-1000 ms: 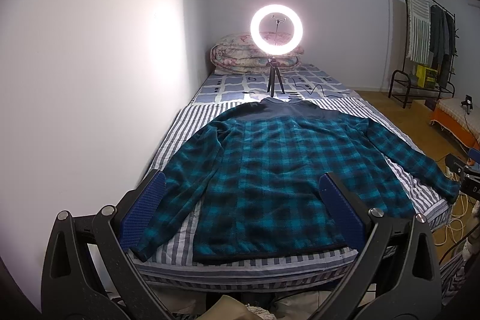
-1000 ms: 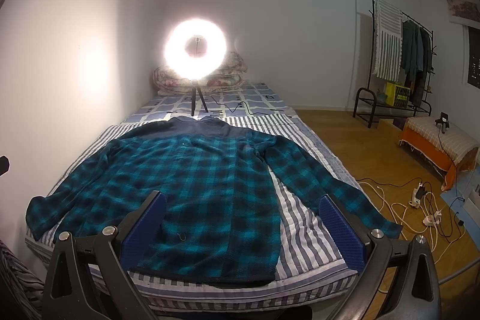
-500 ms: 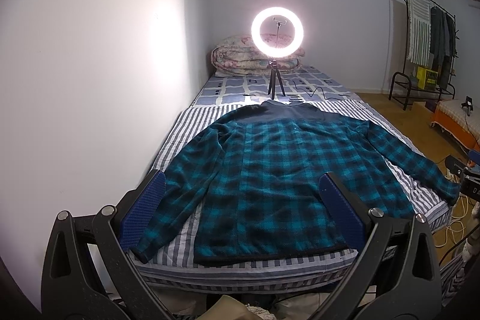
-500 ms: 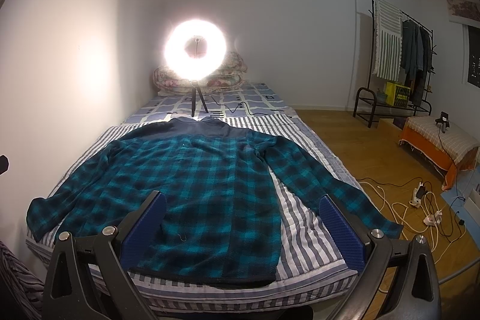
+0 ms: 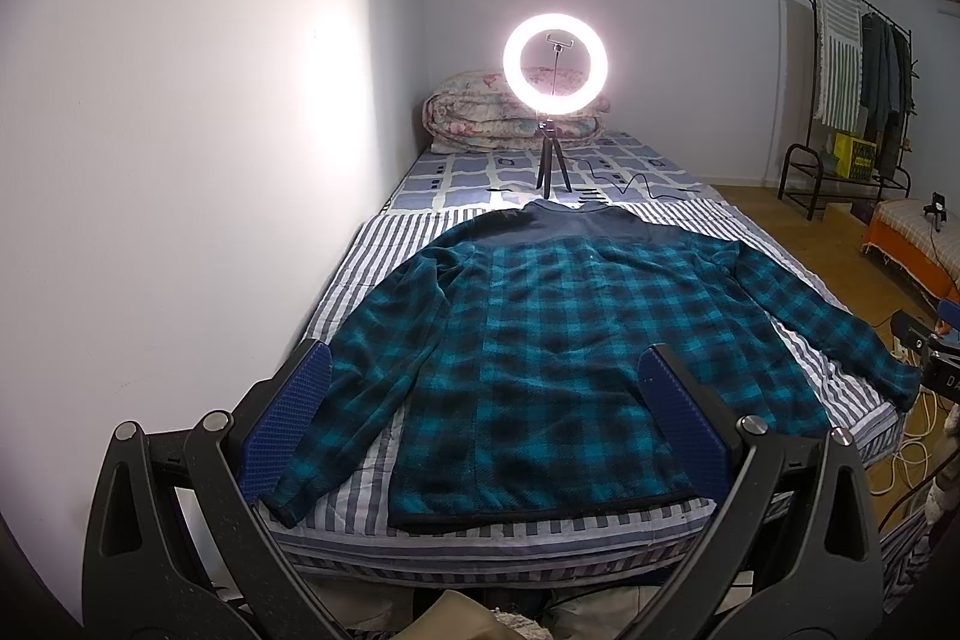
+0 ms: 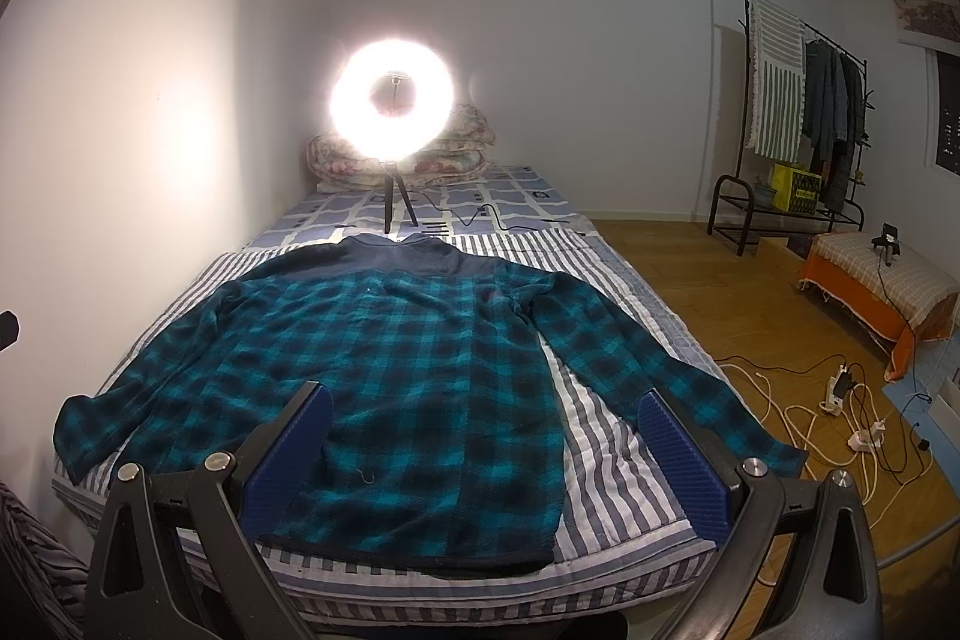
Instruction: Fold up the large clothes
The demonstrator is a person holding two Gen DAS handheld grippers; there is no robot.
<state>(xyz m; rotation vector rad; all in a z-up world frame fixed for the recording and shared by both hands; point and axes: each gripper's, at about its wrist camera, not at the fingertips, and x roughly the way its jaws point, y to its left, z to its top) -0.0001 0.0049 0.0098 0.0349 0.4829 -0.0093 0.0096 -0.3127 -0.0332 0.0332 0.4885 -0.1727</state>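
Observation:
A large teal and black plaid shirt [image 5: 558, 352] with a dark blue yoke lies flat on the striped bed [image 5: 384, 244], hem toward me, both sleeves spread out. It also shows in the right wrist view [image 6: 390, 364]. My left gripper [image 5: 480, 400] is open and empty, held above the foot of the bed in front of the hem. My right gripper [image 6: 480, 436] is open and empty, over the hem and the right sleeve [image 6: 648, 376]. Neither touches the shirt.
A lit ring light on a tripod [image 5: 555, 64] stands on the bed behind the collar, with folded quilts [image 5: 480, 112] at the head. A wall runs along the left. On the right are wood floor, cables and a power strip [image 6: 840, 394], a clothes rack [image 6: 798, 100] and a stool [image 6: 882, 280].
The left wrist view has tilted down slightly, so the ring light and shirt sit a bit lower in frame. The right view and the shirt are unchanged.

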